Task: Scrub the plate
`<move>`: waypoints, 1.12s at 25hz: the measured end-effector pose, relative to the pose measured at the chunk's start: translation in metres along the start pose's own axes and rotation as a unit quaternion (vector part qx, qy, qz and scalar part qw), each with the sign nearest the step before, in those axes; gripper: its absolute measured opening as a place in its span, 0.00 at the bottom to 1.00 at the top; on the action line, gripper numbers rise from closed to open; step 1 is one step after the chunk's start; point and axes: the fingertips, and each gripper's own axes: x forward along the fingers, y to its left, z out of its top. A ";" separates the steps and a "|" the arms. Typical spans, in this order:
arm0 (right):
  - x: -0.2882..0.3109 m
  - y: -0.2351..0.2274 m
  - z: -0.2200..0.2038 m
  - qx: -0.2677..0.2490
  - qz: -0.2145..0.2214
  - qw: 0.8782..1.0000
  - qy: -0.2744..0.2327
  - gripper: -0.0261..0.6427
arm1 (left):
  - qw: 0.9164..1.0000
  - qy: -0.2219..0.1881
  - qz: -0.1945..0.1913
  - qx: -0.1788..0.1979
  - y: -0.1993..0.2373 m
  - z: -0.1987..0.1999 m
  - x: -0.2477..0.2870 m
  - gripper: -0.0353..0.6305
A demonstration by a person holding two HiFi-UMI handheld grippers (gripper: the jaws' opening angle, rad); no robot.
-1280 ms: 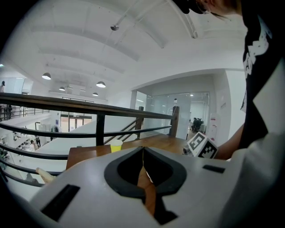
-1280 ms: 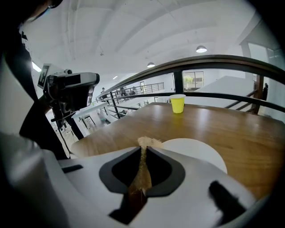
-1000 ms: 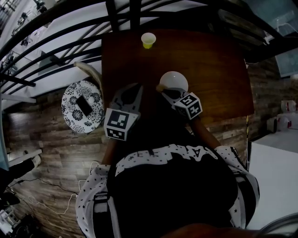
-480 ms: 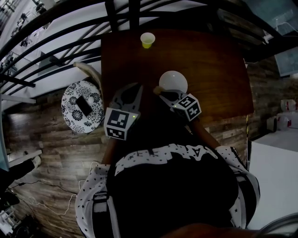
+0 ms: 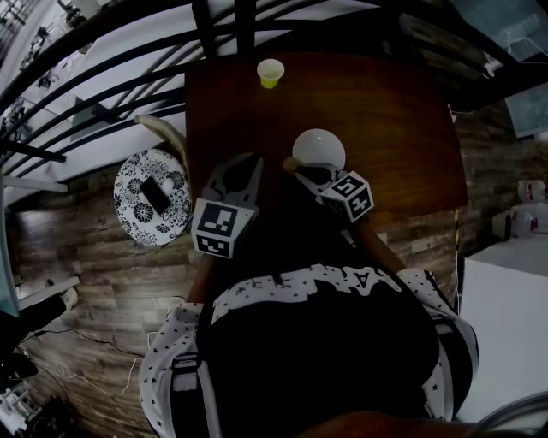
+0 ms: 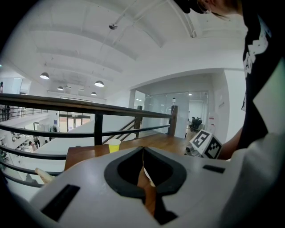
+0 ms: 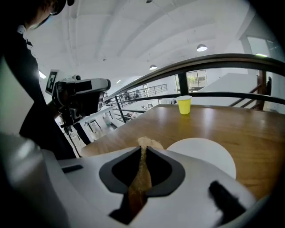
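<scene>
A white plate point(image 5: 318, 147) lies on the dark wooden table point(image 5: 394, 120), empty and flat. My right gripper point(image 5: 295, 167) sits at the plate's near left edge, shut on a tan sponge point(image 5: 290, 162). In the right gripper view the sponge point(image 7: 147, 143) pokes out past the right gripper point(image 7: 143, 149), just left of the plate point(image 7: 202, 153). My left gripper point(image 5: 254, 161) hovers left of the plate, apart from it. Its jaws meet in the left gripper view, where the left gripper point(image 6: 143, 149) holds nothing.
A yellow cup point(image 5: 271, 73) stands near the table's far edge, in front of a black railing point(image 5: 223, 26). A round patterned stool point(image 5: 152, 197) with a dark phone on it is on the floor to the left. The table's right half is bare wood.
The right gripper with the sponge shifted only slightly at the plate's near left edge. The left gripper and the plate have not moved.
</scene>
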 end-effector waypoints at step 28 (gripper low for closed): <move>-0.012 -0.097 0.030 -0.014 -0.113 0.993 -0.040 0.11 | 1.000 0.013 0.010 -0.004 0.004 -0.006 0.002 0.07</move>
